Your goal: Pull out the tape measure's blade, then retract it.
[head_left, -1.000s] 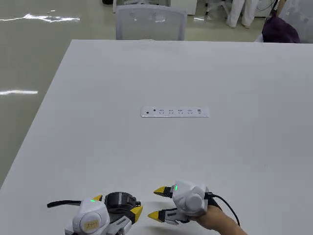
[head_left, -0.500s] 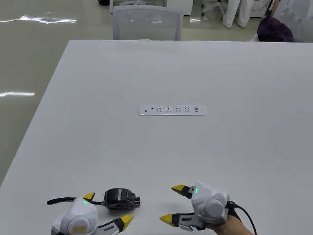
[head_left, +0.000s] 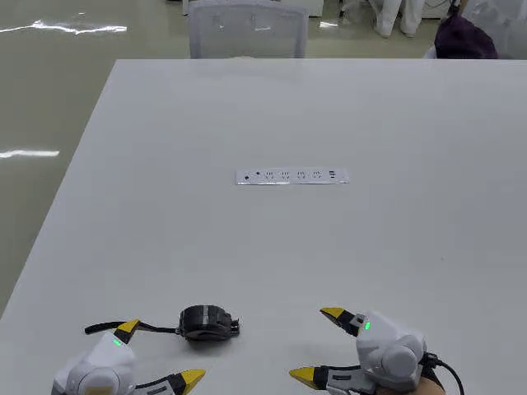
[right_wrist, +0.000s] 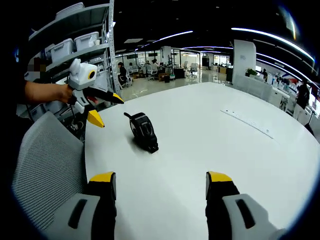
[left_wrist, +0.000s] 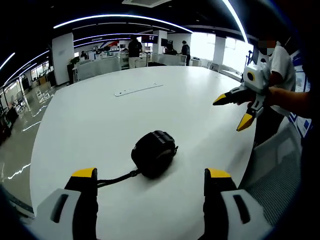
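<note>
White workbench (head_left: 247,247), head view: the tape measure (head_left: 207,322) lies just ahead of the left gripper (head_left: 160,352) and well to the left of the right gripper (head_left: 317,343), both spread wide and empty. Left gripper view: the case sits centred just beyond the jaws, its strap (left_wrist: 117,178) trailing towards the left jaw, so a sound grasp closes squarely on the body, clear of the strap. Right gripper view: the case's low end, seemingly the blade mouth, faces this gripper ahead-left of its jaws, a detail too small in the head view, and the likely place to pinch the tip.
</note>
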The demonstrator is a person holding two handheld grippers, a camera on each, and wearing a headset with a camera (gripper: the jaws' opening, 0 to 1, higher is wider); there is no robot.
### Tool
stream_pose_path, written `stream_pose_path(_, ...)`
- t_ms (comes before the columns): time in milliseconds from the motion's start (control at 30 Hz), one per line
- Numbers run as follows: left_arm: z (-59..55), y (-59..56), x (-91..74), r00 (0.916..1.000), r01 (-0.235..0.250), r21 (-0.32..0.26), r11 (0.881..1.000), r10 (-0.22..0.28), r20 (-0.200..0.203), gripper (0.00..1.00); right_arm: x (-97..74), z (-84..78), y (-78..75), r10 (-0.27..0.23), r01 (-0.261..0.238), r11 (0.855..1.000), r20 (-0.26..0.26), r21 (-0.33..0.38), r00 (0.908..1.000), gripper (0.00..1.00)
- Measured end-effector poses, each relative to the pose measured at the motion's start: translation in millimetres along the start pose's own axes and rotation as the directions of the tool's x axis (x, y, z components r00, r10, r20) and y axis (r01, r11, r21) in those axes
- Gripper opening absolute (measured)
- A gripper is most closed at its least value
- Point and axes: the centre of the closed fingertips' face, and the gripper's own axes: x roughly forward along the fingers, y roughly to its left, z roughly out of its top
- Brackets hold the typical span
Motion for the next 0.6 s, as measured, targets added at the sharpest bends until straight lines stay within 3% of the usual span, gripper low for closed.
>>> stream_pose_path(167, 6.3, -3.2, -7.0, 0.9994, 0.026, 0.014, 1.0, -0.027, 0.021, 0.92, -15.5, -7.6, -4.2, -0.029, 0.029, 0.999, -0.011, 0.025, 0.9995, 0.79)
stream_pose_path(333, 5.3, -9.0, -11.9, 0.9986, 0.044, 0.045, 0.998, -0.045, 0.029, 0.94, -32.5, -10.0, -7.6, -0.052, 0.052, 0.998, -0.009, 0.038, 0.9986, 0.84)
stream_pose_path(600, 2.4, -15.4, -20.8, 0.9971, 0.072, 0.032, 0.997, -0.072, 0.022, 0.96, -51.3, -6.9, -7.8, -0.077, 0.076, 0.995, 0.005, 0.062, 0.997, 0.9)
